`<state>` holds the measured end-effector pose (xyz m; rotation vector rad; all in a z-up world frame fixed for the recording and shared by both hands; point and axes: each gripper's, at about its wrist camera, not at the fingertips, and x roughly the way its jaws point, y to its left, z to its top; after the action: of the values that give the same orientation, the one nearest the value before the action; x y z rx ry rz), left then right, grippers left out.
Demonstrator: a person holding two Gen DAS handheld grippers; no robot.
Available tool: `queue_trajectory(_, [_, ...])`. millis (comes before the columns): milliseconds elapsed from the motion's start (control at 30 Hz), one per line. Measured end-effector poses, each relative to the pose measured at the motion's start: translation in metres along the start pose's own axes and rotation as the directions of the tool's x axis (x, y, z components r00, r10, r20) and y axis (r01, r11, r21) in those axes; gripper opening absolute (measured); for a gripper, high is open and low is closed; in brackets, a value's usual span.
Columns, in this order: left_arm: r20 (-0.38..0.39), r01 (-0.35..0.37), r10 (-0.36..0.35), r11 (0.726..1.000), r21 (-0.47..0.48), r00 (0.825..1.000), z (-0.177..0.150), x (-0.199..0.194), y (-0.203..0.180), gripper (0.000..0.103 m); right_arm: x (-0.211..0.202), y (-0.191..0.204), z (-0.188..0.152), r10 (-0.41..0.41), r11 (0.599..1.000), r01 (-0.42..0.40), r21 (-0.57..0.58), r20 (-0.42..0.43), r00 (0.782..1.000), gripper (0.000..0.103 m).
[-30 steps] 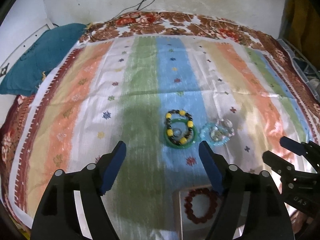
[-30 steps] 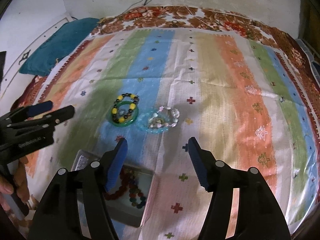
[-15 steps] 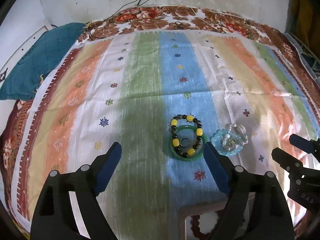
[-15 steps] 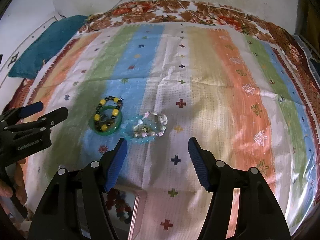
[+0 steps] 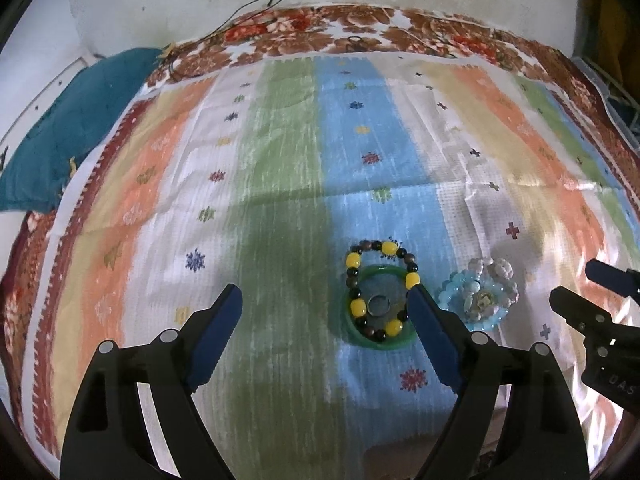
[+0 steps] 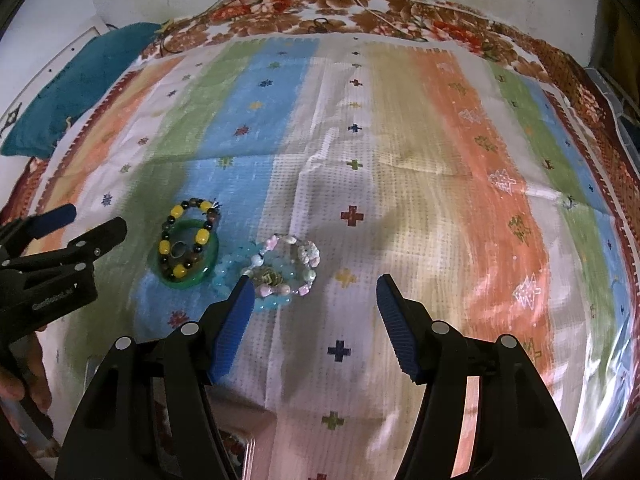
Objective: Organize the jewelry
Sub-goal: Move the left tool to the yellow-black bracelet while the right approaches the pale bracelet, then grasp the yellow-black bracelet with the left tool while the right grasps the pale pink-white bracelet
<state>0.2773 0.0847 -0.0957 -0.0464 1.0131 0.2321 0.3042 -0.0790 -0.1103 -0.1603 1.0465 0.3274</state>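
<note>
A yellow-and-dark bead bracelet (image 5: pixel 380 288) lies on a green bangle (image 5: pixel 376 344), with a small metal ring (image 5: pixel 379 305) inside. To their right sits a pale blue bracelet (image 5: pixel 476 300) carrying a white-and-pink bead bracelet (image 6: pixel 288 264). My left gripper (image 5: pixel 324 294) hangs open and empty above the cloth; its right fingertip overlaps the green bangle's right edge in the picture. My right gripper (image 6: pixel 315 282) is open and empty, its left fingertip right beside the pale bracelets. Each gripper shows at the edge of the other's view.
The jewelry lies on a striped cloth (image 5: pixel 280 160) over a floral bedspread. A teal cushion (image 5: pixel 72 132) sits at the far left, by a white wall with cables. A box edge (image 6: pixel 248 440) shows between the right gripper's arms. A hand (image 6: pixel 24 380) holds the left gripper.
Both grippers moved forward and lower toward the jewelry, which now sits nearer the fingertips. The box with the red bracelet slid almost out of the bottom. The left jaws stand slightly wider.
</note>
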Motion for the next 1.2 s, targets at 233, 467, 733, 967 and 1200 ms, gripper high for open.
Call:
queue_trajectory(233, [-0.036,0.008,-0.009,1.000,-0.009,0.999,0.005,0.020,0.003,0.084,0.015,0.001,0.007,-0.025,1.000,0.025,-0.011,-0.011,1.000,0.063])
queue_trajectory(467, [-0.058,-0.008,0.007,1.000,-0.020,0.998,0.012,0.038,0.007,0.084,0.029,-0.006,0.011,-0.027,1.000,0.027,0.006,-0.026,0.999,0.063])
queue_trajectory(733, [-0.107,0.021,-0.026,0.999,-0.047,0.994,0.016,0.060,0.012,0.084,0.043,-0.005,0.012,-0.029,1.000,0.029,-0.001,-0.052,0.998,0.063])
queue_trajectory(967, [-0.133,0.036,-0.046,0.996,-0.077,0.990,0.017,0.073,0.016,0.084,0.052,-0.006,0.018,-0.040,0.999,0.039,-0.033,-0.041,0.998,0.063])
queue_trajectory(1200, [-0.132,0.033,-0.043,0.996,-0.078,0.990,0.019,0.080,0.015,0.083,0.068,-0.006,0.020,-0.039,0.999,0.036,-0.040,-0.073,0.997,0.063])
